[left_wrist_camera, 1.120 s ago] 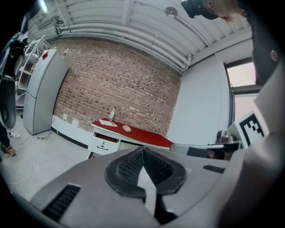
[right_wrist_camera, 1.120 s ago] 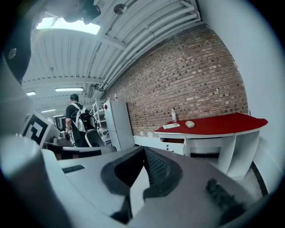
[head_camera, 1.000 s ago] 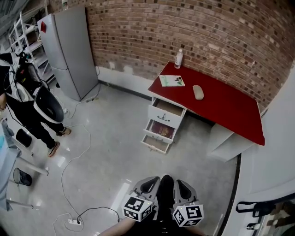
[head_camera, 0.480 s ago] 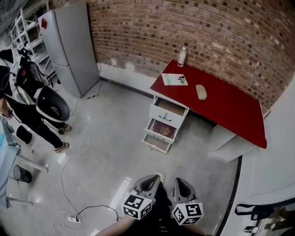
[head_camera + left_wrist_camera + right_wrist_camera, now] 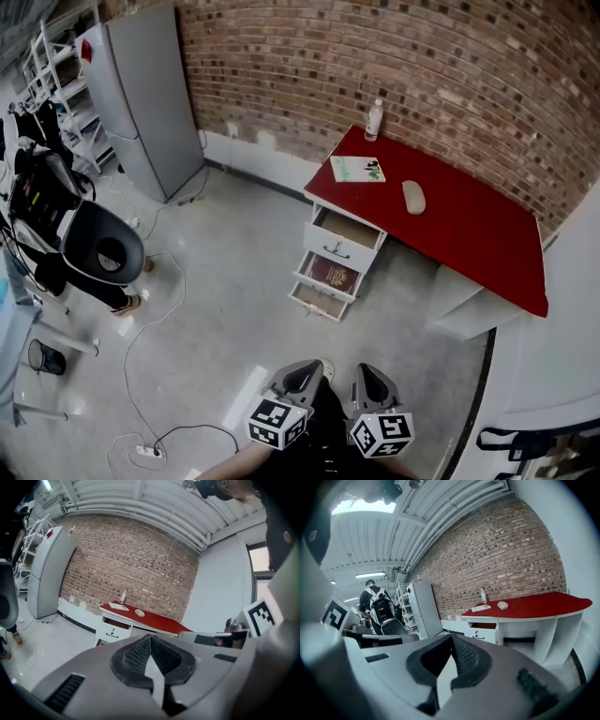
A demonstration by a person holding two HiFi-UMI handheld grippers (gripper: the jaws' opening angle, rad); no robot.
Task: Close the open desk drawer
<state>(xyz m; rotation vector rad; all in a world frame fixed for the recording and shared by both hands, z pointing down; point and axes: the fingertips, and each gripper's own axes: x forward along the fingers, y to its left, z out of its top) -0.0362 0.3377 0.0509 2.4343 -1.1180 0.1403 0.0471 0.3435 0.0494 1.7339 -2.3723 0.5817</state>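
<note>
A brick wall [image 5: 422,66] is closing the room behind a white desk [image 5: 469,225] with a red top. At the desk's end nearer the grey fridge [image 5: 141,94], three drawers are standing open: the top drawer [image 5: 345,232], the middle drawer [image 5: 330,275], which is showing a dark red book, and the bottom drawer [image 5: 317,298]. The print on the booklet [image 5: 357,169] is too small to read. The left claw [image 5: 302,377] and the right claw [image 5: 367,380] are hovering well apart from the desk, each pressed together on nothing.

Red desk top [image 5: 469,234] stands against the brick wall. A clear bottle [image 5: 375,119] stands upright at its far left corner. Booklet [image 5: 357,169] lies flat just nearer. Pale computer mouse [image 5: 413,196] lies right of the booklet, apart.
</note>
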